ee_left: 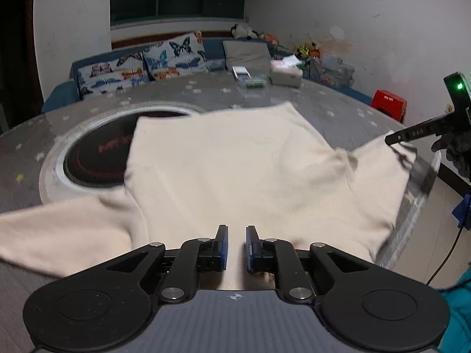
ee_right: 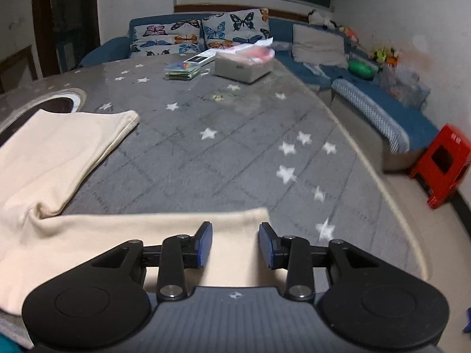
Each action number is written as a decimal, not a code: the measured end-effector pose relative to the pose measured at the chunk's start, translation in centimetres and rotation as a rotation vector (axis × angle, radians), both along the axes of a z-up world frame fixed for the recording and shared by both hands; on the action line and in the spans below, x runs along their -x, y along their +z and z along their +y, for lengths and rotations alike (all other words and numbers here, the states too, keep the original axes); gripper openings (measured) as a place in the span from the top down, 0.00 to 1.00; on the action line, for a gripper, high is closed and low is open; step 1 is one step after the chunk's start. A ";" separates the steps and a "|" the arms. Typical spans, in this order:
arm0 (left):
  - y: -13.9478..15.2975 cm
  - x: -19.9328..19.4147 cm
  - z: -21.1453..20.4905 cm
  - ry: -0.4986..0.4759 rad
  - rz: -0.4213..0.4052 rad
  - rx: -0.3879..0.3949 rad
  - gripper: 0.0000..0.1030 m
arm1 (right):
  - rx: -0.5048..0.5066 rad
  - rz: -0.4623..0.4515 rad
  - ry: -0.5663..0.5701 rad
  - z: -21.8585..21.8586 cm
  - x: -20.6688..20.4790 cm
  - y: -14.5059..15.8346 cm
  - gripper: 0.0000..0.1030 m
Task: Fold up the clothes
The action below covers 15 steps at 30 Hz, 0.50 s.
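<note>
My left tongs [ee_left: 237, 247] stand slightly parted over the near edge of the cream garment [ee_left: 235, 170], cloth showing in the narrow gap but the pads not pressing it. The garment lies spread on the grey starred table [ee_right: 235, 147], body ahead of these tongs, 1 sleeve trailing off to their left. My right tongs [ee_right: 235, 242] are parted wider, hovering above the other sleeve [ee_right: 147, 229] (its cuff end lies just ahead, between the 2 pads), gripping nothing. Beyond the left tongs, the garment's far corner overlaps a round dark cooktop [ee_left: 97, 158] set in the table.
</note>
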<state>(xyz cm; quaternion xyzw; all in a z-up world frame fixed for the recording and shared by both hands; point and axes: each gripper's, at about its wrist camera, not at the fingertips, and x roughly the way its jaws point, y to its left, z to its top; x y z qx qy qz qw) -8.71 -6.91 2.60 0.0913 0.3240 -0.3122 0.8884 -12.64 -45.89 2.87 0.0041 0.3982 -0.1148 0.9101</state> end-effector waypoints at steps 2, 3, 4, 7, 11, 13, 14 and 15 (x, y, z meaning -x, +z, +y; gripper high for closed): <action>0.8 -1.4 -0.1 0.026 -0.016 0.009 0.79 | -0.015 -0.014 0.042 0.7 -1.2 0.4 0.67; 1.3 -2.2 -0.3 0.044 -0.020 0.011 0.76 | -0.038 -0.021 0.073 1.0 -1.8 0.8 0.67; 1.6 -3.2 -0.4 0.067 -0.024 0.009 0.70 | -0.061 -0.028 0.103 1.4 -2.5 1.1 0.67; 2.1 -6.2 -0.9 0.139 -0.058 -0.023 0.63 | -0.124 -0.030 0.200 2.8 -4.5 1.7 0.67; 1.9 -11.0 -1.3 0.223 -0.044 -0.049 0.59 | -0.158 -0.030 0.294 4.9 -7.9 1.8 0.67; 1.7 -13.2 -1.5 0.261 -0.047 -0.071 0.59 | -0.173 -0.028 0.318 5.6 -9.7 1.7 0.67; 1.5 -14.1 -1.7 0.269 -0.048 -0.079 0.59 | -0.180 -0.024 0.324 5.9 -10.6 1.6 0.67; 1.3 -14.9 -1.8 0.278 -0.049 -0.087 0.59 | -0.187 -0.021 0.330 6.1 -11.5 1.6 0.67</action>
